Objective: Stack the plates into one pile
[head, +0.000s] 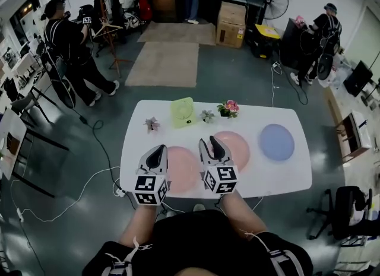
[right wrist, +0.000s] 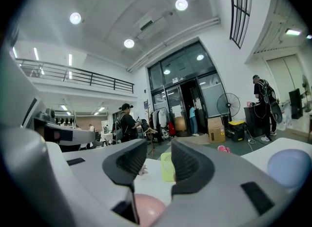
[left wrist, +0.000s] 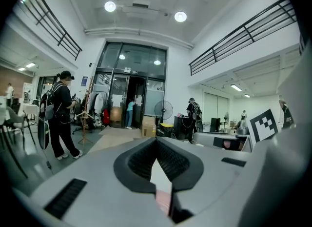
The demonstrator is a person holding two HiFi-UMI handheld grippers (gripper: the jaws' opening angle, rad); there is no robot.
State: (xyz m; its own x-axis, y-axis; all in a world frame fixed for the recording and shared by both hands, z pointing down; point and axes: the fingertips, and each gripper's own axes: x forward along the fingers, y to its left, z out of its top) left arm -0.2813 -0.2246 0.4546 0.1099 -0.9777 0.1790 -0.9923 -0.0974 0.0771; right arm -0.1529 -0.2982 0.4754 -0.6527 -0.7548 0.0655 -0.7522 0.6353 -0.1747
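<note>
My left gripper (head: 159, 149) hangs with tongs together and empty by the nearer round pink plate (head: 183, 173), while my right gripper (head: 210, 142) has its tongs apart, holding nothing.

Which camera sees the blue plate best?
The head view. It looks down on the whole round blue plate, lying alone at the right end of the white table. The right gripper view catches only part of it, at the picture's lower right. The left gripper view doesn't show it.
</note>
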